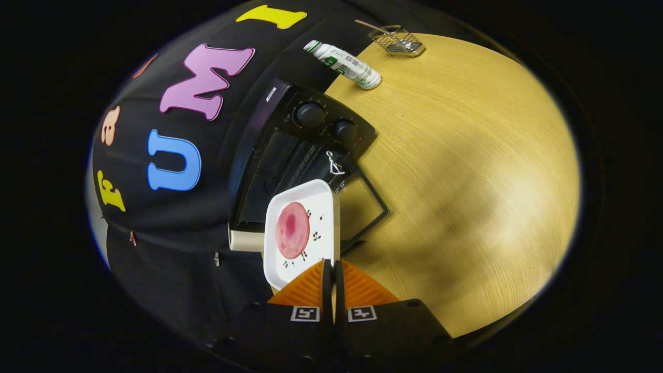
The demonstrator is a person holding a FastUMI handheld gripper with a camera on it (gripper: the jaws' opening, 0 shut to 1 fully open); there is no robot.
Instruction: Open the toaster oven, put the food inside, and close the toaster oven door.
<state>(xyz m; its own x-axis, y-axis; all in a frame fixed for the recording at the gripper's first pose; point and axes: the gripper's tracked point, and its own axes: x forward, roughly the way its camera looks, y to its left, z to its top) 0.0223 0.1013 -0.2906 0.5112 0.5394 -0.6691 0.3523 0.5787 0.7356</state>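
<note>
The gripper is pinching the near rim of a white square plate, fingers nearly together, carrying a pink slice of food. Just beyond, the toaster oven is standing with its door lying open on the wooden table. Farther off, a bottle is lying before a wire basket.

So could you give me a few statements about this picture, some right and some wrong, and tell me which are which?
1. The gripper is shut on the edge of a white plate. True.
2. The plate is bare. False: a round pink slice of food lies on it.
3. The toaster oven has its door open. True.
4. The plate rests inside the oven. False: it is held just ahead of the opening.
5. A wire basket sits on the table beyond the oven. True.
</note>
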